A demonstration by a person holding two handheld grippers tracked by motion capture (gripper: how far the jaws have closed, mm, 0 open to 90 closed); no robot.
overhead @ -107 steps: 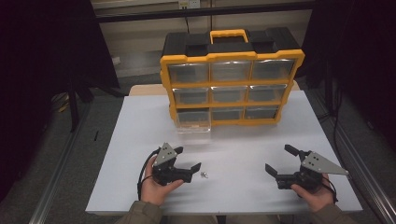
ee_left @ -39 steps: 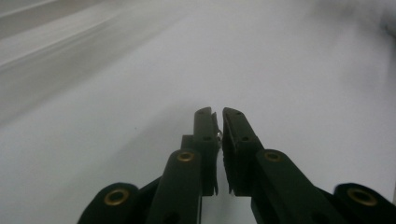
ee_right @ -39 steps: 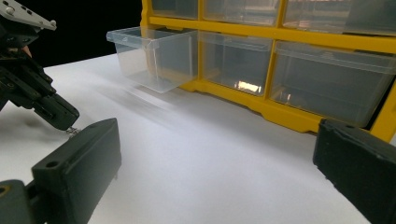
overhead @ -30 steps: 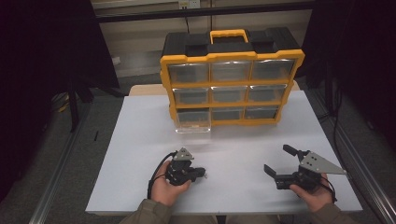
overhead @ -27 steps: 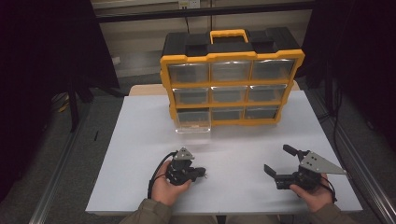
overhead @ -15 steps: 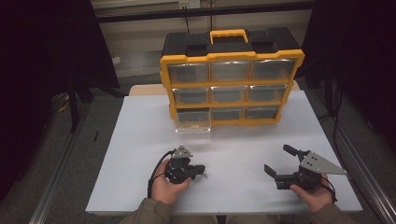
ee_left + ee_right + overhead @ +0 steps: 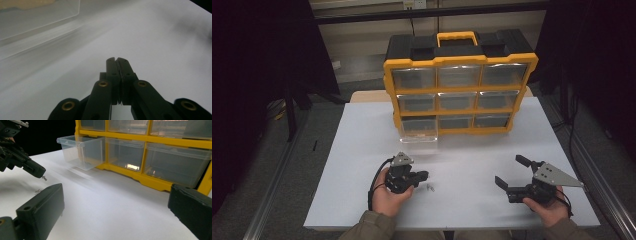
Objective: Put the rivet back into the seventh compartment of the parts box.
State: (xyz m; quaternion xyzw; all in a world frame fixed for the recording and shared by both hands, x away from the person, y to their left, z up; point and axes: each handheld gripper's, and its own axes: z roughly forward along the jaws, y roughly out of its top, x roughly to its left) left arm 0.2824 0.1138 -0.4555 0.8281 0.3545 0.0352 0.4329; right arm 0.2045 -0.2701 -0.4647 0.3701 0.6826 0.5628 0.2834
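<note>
My left gripper (image 7: 424,175) hangs low over the white table (image 7: 472,160), near its front left, with its jaws pressed together (image 7: 116,60). In the right gripper view its tip (image 7: 41,173) pinches a small metal screw (image 7: 44,178) just above the table. Another small screw (image 7: 38,191) lies on the table below it, and in the high view the loose screws (image 7: 429,188) sit just in front of the tip. My right gripper (image 7: 512,171) rests at the front right, open and holding nothing (image 7: 115,195).
A yellow and black organiser (image 7: 459,90) with clear drawers stands at the back of the table. Its bottom left drawer (image 7: 418,132) is pulled out, clear and looking empty (image 7: 82,150). White tabletop lies between the two grippers.
Since the earliest frame my left hand has shifted a little to the right, towards the screws, and turned. Over the last second hardly anything moved. The right gripper kept still.
</note>
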